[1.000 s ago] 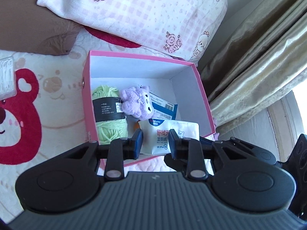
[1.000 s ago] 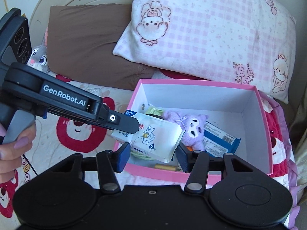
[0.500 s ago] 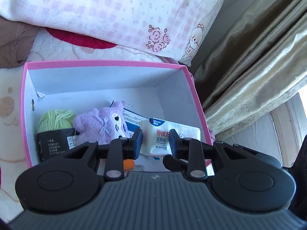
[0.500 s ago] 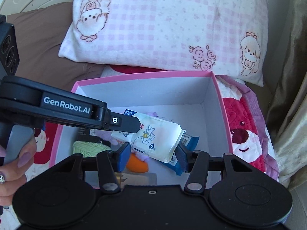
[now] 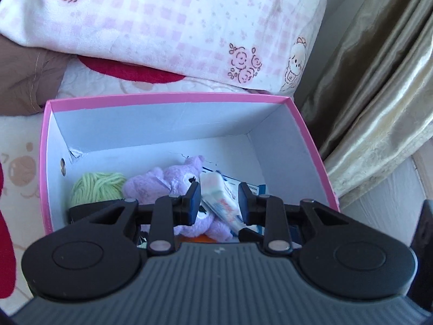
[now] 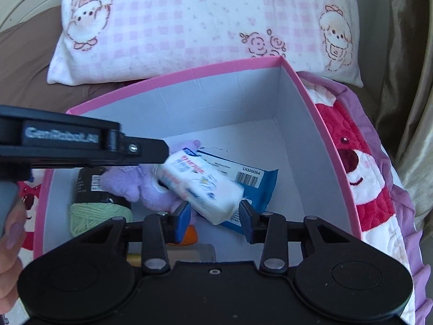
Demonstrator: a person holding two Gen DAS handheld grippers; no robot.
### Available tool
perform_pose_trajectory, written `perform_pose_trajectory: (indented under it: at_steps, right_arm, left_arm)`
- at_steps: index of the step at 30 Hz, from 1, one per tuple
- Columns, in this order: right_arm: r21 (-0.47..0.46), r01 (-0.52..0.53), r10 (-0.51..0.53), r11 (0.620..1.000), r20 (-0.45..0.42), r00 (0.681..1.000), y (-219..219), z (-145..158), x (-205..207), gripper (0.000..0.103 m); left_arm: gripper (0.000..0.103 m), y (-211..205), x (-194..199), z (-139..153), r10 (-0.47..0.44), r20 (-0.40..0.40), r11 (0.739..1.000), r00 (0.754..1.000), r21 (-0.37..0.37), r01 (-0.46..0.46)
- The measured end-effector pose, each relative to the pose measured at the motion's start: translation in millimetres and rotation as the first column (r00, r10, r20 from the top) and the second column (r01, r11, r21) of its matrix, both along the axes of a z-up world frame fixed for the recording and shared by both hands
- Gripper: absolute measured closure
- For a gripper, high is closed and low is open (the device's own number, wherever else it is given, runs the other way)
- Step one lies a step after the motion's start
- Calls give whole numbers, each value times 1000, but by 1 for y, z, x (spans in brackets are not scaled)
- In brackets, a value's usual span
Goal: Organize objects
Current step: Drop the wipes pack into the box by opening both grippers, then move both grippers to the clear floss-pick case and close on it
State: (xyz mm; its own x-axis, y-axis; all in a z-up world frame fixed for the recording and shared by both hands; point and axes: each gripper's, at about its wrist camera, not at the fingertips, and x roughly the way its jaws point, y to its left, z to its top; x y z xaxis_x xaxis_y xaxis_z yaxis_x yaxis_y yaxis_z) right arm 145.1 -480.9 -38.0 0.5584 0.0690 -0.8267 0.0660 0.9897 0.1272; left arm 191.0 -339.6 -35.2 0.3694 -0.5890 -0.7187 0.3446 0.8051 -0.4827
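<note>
Wipes, a white soft pack (image 6: 199, 184), hang tilted over the open pink box (image 5: 173, 98), one end pinched tight in the left gripper (image 5: 218, 201), whose dark arm reaches in from the left in the right wrist view. The right gripper (image 6: 213, 218) points steeply down just at the pack's lower end; its blue-padded jaws are closing with that end between them, and the pads do not appear to press on it yet. A hand (image 6: 9, 233) shows at the left edge, on the left tool's grey handle.

"GenRobot.AI" is blurred but legible on the left gripper's side. The pack's print is too smeared to read. Beneath it a blue packet (image 6: 251, 182) carries a barcode and "LX320054".

Also inside the box are a purple plush toy (image 5: 165, 181), a ball of green yarn (image 5: 96, 187) with a black band, and something orange (image 6: 190, 234). The box sits on a quilted bedspread (image 6: 360, 178) with red bear faces, a pink checked pillow (image 6: 203, 19) behind it, a brown cushion (image 5: 24, 81) to the left and a gold curtain (image 5: 379, 86) on the right.
</note>
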Motion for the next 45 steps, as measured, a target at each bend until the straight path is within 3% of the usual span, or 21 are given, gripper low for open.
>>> perform_pose_trajectory:
  at_steps: [3,6,11,19,24,32,34,38,45]
  right_arm:
    - [27,41,-41,999,-16,999,-3,-7,-2,60]
    - [-6,41,-40,999,19,999,3,4,-13,59]
    - [-10,-51,51,999,70,996,20,37,-36,58]
    - [-52,-146,150,988,87,985,48,92,-70,51]
    - [-78,-188,195,979,97,976,64,120,-91,37]
    - [-74,-221,226,972,59,972,88,131,-110,29]
    - [-41,-249,251,968,63,966,92,128,-112,20]
    - [-15,-259,259,966,51,964,101,120,-114,16]
    - [-53,-307,310,950,49,950,131,112,-115,13]
  left_arm:
    - [75,12,-3,0,11,-20,1000,1000,-2,-11]
    - [75,17,-13,9,-3,26,996,1000,85,0]
    - [71,29,-26,26,-27,-25,990,999,141,30]
    - [49,60,-62,68,-34,7,989,999,147,32]
    - [32,85,-86,90,-6,74,973,997,230,-11]
    - [27,132,-106,102,6,69,966,998,257,-23]
    - [26,146,-109,102,18,60,966,998,255,-32]
    - [25,171,-113,101,32,62,964,998,261,-47]
    - [18,204,-109,88,70,35,956,997,283,-77]
